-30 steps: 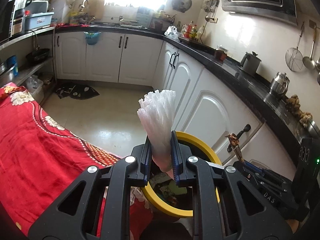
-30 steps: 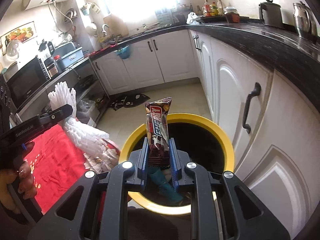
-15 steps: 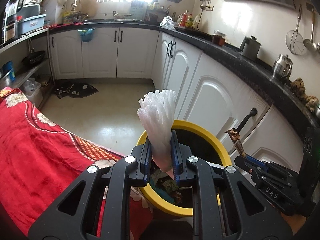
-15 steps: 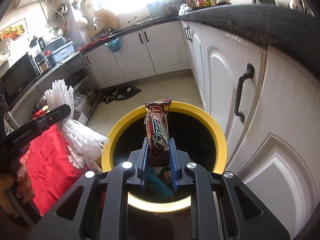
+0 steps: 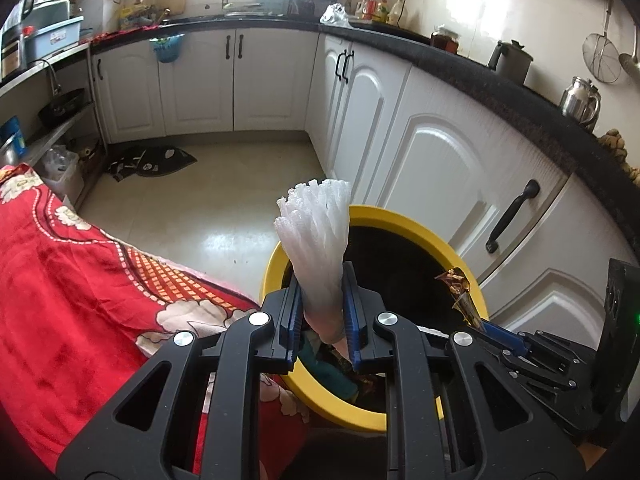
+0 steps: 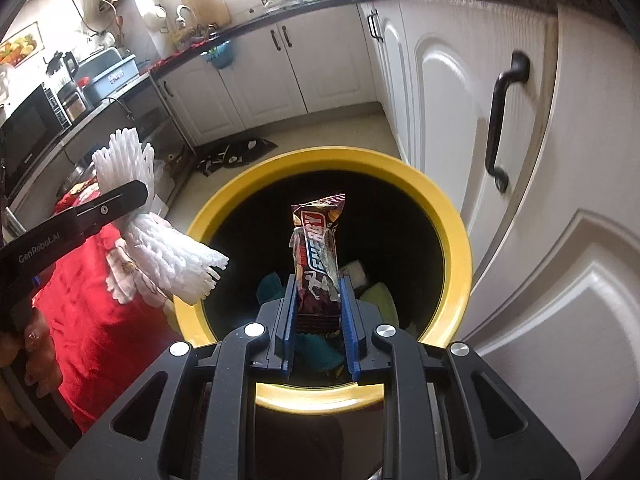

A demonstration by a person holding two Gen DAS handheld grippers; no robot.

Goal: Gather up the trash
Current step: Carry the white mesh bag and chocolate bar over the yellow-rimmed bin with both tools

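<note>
1. Right now, both grippers hang over the yellow-rimmed bin, which stands on the floor just beside the white cabinet door and against the edge of the red floral cloth.

2. The left gripper is clamped on a white foam fruit net. Seen from the right wrist, the net's loose lower end reaches only just over the bin's rim on the cloth side, and its upper end fans out away from the bin.

3. The right gripper grips a snack bar wrapper by its lower end. The wrapper stands upright above the middle of the bin's mouth, so it should fall cleanly inside.

4. Inside the bin lie a few scraps already, teal, green and pale ones; I cannot tell what they are.

5. The net is the risk, I think. It is light and springy, and it sits near the rim rather than the centre. Let go here, it could catch on the rim or tumble onto the cloth.

6. The foam may also cling to the ribbed pads and not drop at once.

7. The two grippers are near each other over the bin, so a careless swing of either could knock them together.
</note>
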